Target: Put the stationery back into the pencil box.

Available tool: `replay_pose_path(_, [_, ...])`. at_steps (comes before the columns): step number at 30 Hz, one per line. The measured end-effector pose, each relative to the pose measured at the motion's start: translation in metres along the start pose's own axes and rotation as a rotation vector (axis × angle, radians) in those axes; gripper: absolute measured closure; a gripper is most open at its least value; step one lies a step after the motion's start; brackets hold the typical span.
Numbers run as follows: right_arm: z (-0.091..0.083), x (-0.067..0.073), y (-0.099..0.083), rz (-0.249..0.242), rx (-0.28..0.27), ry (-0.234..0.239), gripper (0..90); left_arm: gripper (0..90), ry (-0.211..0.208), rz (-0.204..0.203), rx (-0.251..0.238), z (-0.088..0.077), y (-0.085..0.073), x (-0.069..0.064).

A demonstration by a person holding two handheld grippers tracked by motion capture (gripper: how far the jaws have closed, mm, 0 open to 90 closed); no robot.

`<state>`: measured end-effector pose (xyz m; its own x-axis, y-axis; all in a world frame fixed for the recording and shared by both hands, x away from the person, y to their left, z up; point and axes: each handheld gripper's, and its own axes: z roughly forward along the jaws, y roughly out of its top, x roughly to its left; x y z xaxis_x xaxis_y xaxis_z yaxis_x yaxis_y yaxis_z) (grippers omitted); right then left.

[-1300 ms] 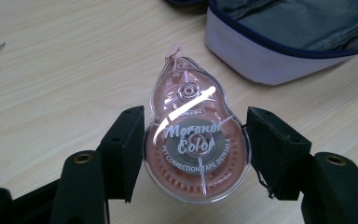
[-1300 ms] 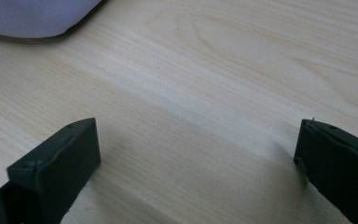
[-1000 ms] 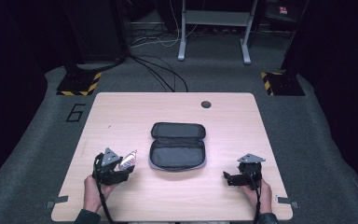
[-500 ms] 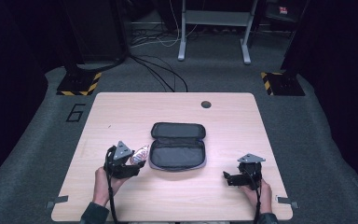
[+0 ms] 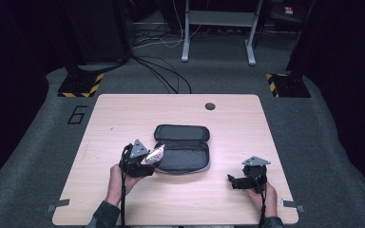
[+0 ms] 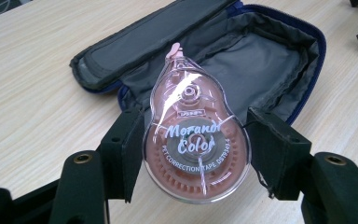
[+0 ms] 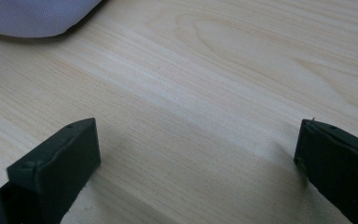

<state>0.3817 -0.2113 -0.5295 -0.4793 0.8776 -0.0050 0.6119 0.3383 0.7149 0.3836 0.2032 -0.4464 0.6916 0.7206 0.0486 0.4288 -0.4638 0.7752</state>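
My left gripper (image 5: 150, 159) is shut on a pink see-through correction tape dispenser (image 5: 155, 153), held at the left edge of an open dark pencil case (image 5: 183, 148) in the middle of the table. In the left gripper view the dispenser (image 6: 196, 144) sits squeezed between both jaws, its tip pointing over the case's grey lining (image 6: 256, 56). My right gripper (image 5: 233, 181) rests low on the table to the right of the case. Its jaws stand wide apart over bare wood (image 7: 198, 154), and the case's pale corner (image 7: 32, 16) shows at the upper left.
The wooden table (image 5: 123, 114) has a round cable hole (image 5: 210, 106) near its far edge. Beyond it lie grey carpet, loose cables (image 5: 166, 76) and metal stand legs (image 5: 218, 28).
My left gripper has carried the correction tape rightward from the table's left side up to the case's left edge. The right gripper has stayed in place.
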Motion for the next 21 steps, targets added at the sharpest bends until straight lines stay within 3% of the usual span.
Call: replay_pose_path(21, [0.000,0.000,0.000,0.002,0.001,0.000,0.0,39.4,-0.042,0.048,0.024,0.030,0.019,-0.005])
